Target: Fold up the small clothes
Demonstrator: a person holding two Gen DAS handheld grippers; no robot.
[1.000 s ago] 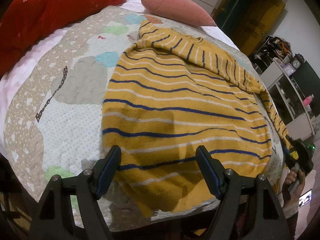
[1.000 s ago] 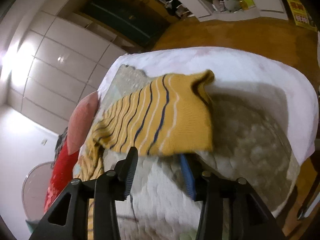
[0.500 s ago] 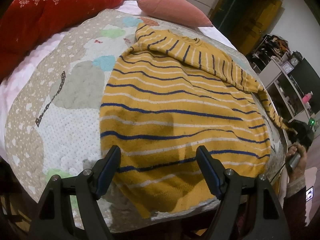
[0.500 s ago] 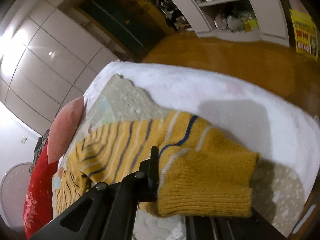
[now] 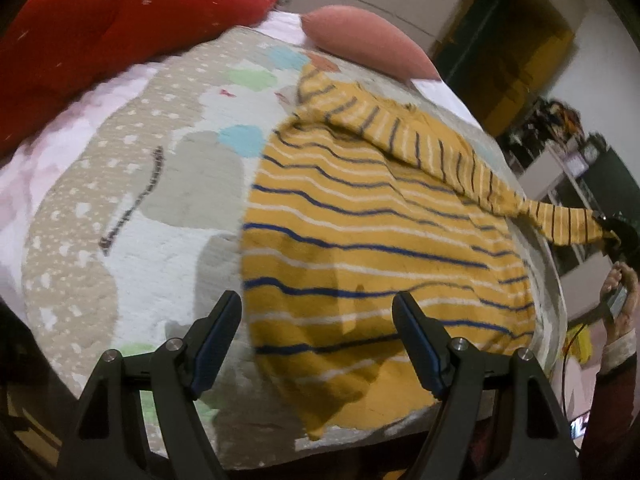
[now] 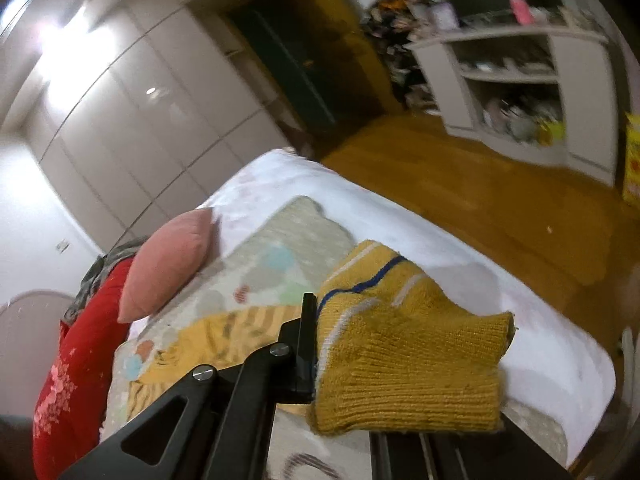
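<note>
Lying on bed: yellow striped sweater [image 5: 360,240], spread flat on patterned quilt [image 5: 132,208], hem toward L cam, neck end toward pillows.
Sleeve [image 5: 460,160]: pulled taut across sweater's upper part, out to the R side; cuff [image 6: 408,368] lifted off the bed.
R tongs [image 6: 360,360]: clamped on cuff; one black finger seen at cuff's L edge, the other hidden by knit. In L view, R tongs [image 5: 612,232] sit at sleeve's far end, w/ the person's hand [image 5: 620,292] just below.
L tongs [image 5: 318,344]: apart, nothing between them, hovering over sweater's hem near bed edge; not touching fabric as far as seen.
Pillows: red pillow [image 5: 100,28] and pink pillow [image 5: 368,44] at the head end, beyond sweater.
Bkgd: white shelf unit [image 6: 520,80], wood floor [image 6: 480,184], wardrobe doors [image 6: 132,120]. Both views blurred.
</note>
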